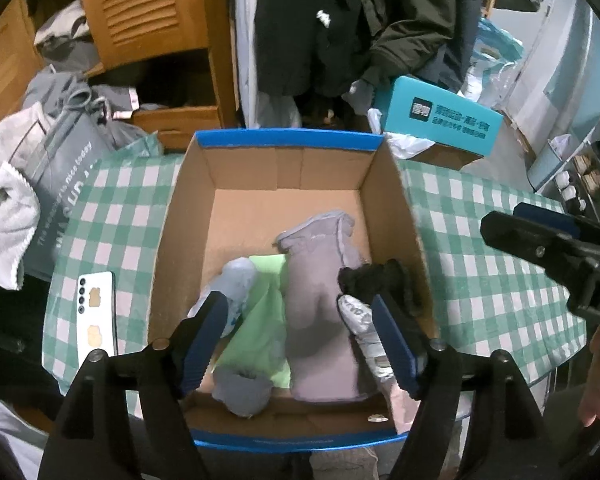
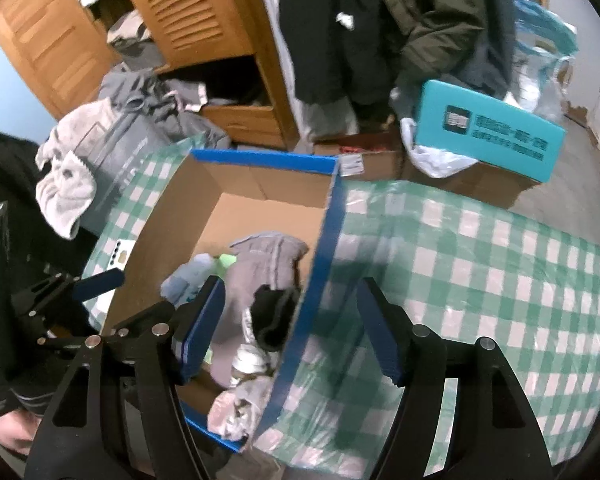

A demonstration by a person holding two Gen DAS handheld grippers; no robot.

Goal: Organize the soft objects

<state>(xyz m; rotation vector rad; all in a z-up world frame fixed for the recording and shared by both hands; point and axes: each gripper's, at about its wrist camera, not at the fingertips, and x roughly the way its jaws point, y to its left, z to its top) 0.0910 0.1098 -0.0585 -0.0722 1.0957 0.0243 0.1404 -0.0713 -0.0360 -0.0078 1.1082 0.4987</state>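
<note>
An open cardboard box [image 1: 396,216] with a blue rim stands on the green checked tablecloth. Inside lie a long grey-lilac mitten [image 1: 320,312], a green cloth [image 1: 260,320], a light blue-grey sock [image 1: 236,280], a black glove [image 1: 380,276] and a white patterned sock [image 1: 364,320]. My left gripper [image 1: 296,328] is open and empty, just above these items. My right gripper [image 2: 292,328] is open and empty, straddling the box's right wall [image 2: 320,256]. The right gripper also shows in the left wrist view [image 1: 540,240]. The mitten [image 2: 268,264] and black glove [image 2: 276,320] show in the right wrist view.
A white phone [image 1: 96,312] lies on the cloth left of the box. A grey bag with a white towel [image 1: 4,216] sits at the left. A teal-lidded carton [image 1: 444,124] and hanging coats [image 1: 340,20] stand behind. A wooden cabinet [image 1: 148,8] is at the back left.
</note>
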